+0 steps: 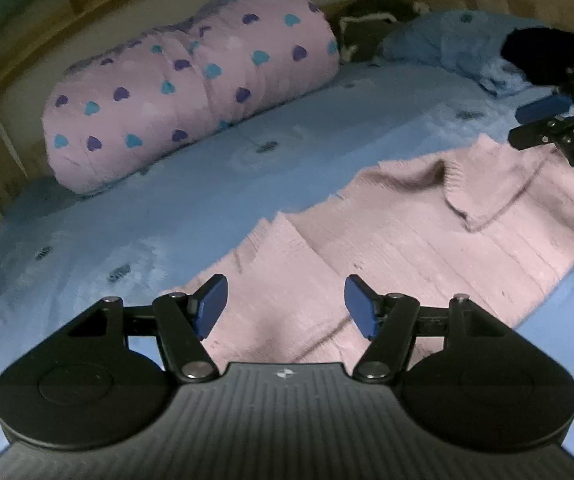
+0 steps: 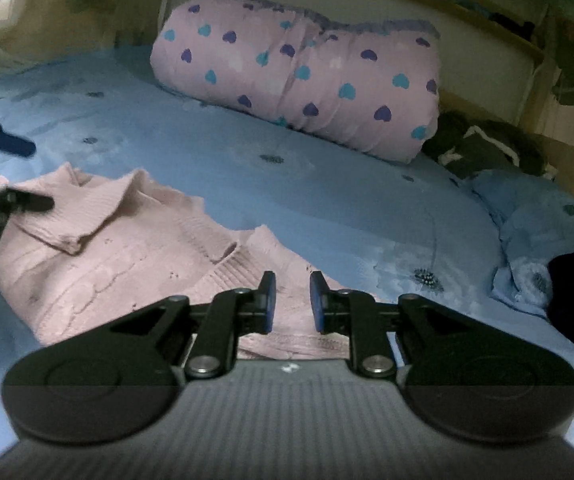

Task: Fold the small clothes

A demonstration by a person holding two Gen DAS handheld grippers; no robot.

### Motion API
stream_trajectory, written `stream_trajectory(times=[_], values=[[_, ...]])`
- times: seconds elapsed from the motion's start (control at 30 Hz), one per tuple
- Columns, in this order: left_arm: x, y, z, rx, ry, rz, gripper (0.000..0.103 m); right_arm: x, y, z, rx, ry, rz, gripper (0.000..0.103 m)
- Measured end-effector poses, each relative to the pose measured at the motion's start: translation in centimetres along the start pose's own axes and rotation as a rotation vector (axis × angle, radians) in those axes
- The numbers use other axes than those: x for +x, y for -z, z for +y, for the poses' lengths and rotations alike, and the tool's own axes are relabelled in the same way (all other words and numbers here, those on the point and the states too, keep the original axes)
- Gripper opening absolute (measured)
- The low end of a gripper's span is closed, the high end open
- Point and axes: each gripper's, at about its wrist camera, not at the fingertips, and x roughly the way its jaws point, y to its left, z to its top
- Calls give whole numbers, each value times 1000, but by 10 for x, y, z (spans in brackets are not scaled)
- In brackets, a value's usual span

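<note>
While your 2 claws hang above the bed (image 1: 135, 216), the pink knitted sweater (image 1: 387, 240) lies spread across the blue sheet, rumpled, with 1 ribbed edge turned back near its far end. Your left claw (image 1: 285, 306) stands wide open over the near part of the sweater, its blue pads (image 1: 211, 304) well apart and gripping nothing. Your right claw (image 2: 290, 302) is only partly open, a narrow gap between its pads, positioned over the sweater's ribbed hem; no fabric sits between them. Whether either claw touches the knit cannot be told. Behind the sweater, a rolled pink quilt with blue and purple hearts (image 1: 191, 92) rests against the headboard side. Beside it, a blue pillow (image 2: 543, 236) lies crumpled, with a dark item (image 2: 487, 146) between quilt and pillow.
</note>
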Motion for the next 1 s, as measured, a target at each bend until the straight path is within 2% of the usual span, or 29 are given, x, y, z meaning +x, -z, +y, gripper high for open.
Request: stream_trajectory(times=[0.13,0.23,0.33,0.47,0.67,0.7,0.73,0.77,0.8,0.83,0.87,1.0], values=[[10,8,-10,66,-33,43,70,-3,3,11,-92,-68,-4,48],[14,14,-9,80,-35,52,70,1,8,29,-210,-44,5,49],[18,19,-4,76,-28,72,70,10,13,39,-290,-36,51,49],[28,24,-2,81,-22,100,70,20,17,41,-299,-14,99,49],[41,21,-3,93,-38,87,68,38,22,41,-309,25,131,49],[42,20,-3,81,-39,83,67,40,23,42,-313,28,132,48],[44,17,-3,71,-34,80,56,42,23,42,-316,33,131,47],[46,15,-3,59,-23,81,39,44,22,43,-317,38,134,46],[47,13,-3,44,-15,80,34,45,21,43,-314,43,131,43],[47,10,-2,31,-14,74,26,44,21,44,-308,44,124,28],[47,8,-2,27,-22,65,22,44,20,44,-296,47,120,15],[45,2,11,7,-83,18,22,44,11,33,-212,66,80,14]])
